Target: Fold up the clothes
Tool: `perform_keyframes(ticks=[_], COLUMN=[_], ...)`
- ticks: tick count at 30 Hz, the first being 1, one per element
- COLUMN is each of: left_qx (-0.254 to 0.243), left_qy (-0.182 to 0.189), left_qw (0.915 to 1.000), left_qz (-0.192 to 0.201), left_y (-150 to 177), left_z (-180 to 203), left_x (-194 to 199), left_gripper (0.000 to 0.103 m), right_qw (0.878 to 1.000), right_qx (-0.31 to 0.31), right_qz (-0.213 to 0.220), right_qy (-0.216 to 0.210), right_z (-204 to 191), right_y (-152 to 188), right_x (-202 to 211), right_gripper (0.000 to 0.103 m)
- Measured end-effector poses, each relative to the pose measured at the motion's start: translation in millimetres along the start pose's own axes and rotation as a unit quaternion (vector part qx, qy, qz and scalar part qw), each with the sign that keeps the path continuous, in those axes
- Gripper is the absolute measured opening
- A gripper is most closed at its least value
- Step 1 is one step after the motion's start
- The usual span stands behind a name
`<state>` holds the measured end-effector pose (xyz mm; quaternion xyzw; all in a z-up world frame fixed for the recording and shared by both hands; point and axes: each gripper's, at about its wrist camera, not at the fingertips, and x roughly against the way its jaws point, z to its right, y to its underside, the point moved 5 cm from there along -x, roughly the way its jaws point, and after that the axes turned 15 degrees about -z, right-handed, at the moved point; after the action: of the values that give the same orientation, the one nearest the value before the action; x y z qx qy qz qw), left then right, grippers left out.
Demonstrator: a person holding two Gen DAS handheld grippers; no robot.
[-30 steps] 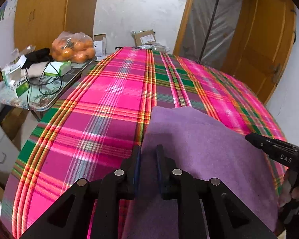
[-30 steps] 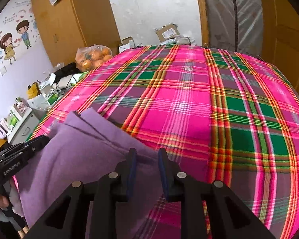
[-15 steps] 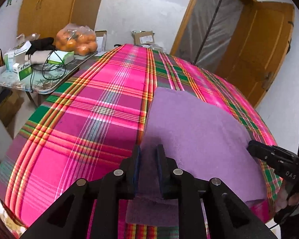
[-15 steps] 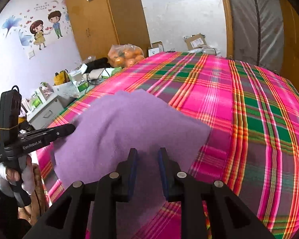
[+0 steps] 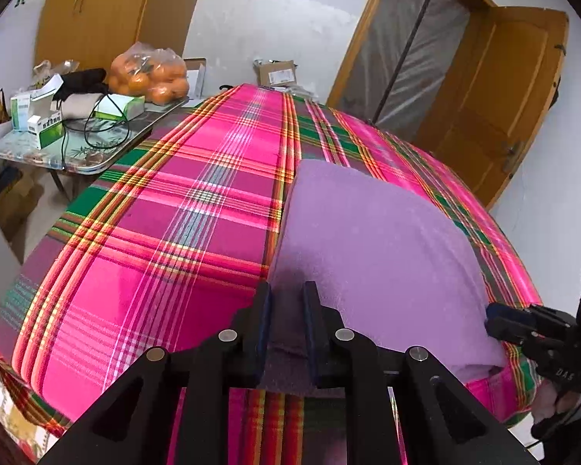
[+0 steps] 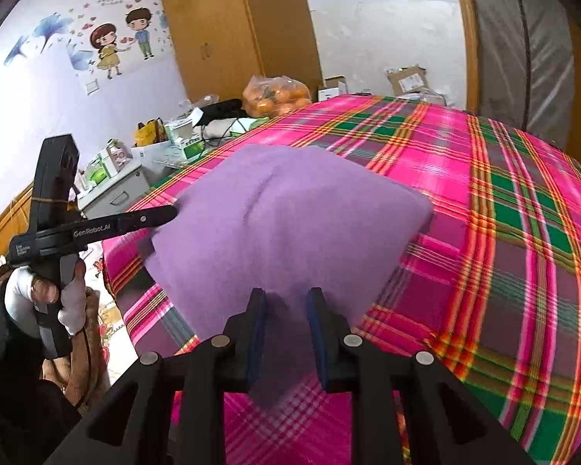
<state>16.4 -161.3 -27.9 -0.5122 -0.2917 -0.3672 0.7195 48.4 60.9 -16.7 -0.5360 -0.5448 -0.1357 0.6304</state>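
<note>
My left claw point(image 5: 286, 323) grips one near corner of the purple cloth point(image 5: 372, 240), my right claw point(image 6: 286, 329) grips the other, both clenched on fabric. The cloth lies spread on the plaid bed point(image 5: 166, 232), near its front edge. If I pull unevenly, the fold may skew. The grips look shallow, so a corner could slip free, or the cloth could drag off the edge.
</note>
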Motion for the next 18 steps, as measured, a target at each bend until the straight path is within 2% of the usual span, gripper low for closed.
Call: perform_keyframes(ticks=[3, 5, 8, 13, 15, 18], left_qx=[-0.004, -0.004, -0.005, -0.001, -0.007, -0.019], left_qy=[0.001, 0.006, 0.007, 0.002, 0.002, 0.004], left_qw=[1.0, 1.0, 1.0, 1.0, 0.9997, 0.9995], left_qz=[0.001, 0.002, -0.001, 0.006, 0.022, 0.027], left_y=[5, 7, 9, 5, -3, -12], left_z=[0, -1, -2, -2, 5, 11], left_x=[1, 1, 4, 14, 21, 19], left_gripper=[0.017, 0.017, 0.017, 0.016, 0.014, 0.014], right_qw=[1.0, 1.0, 1.0, 1.0, 1.0, 0.999], right_qx=[0.016, 0.023, 0.015, -0.008, -0.004, 0.013], right_qz=[0.005, -0.015, -0.013, 0.013, 0.023, 0.03], right_qy=[-0.004, 0.001, -0.005, -0.006, -0.013, -0.027], right_z=[-7, -10, -3, 7, 2, -11], right_y=[5, 13, 14, -5, -21, -40], right_x=[9, -1, -1, 14, 11, 2], right_gripper=[0.022, 0.022, 0.022, 0.022, 0.022, 0.022])
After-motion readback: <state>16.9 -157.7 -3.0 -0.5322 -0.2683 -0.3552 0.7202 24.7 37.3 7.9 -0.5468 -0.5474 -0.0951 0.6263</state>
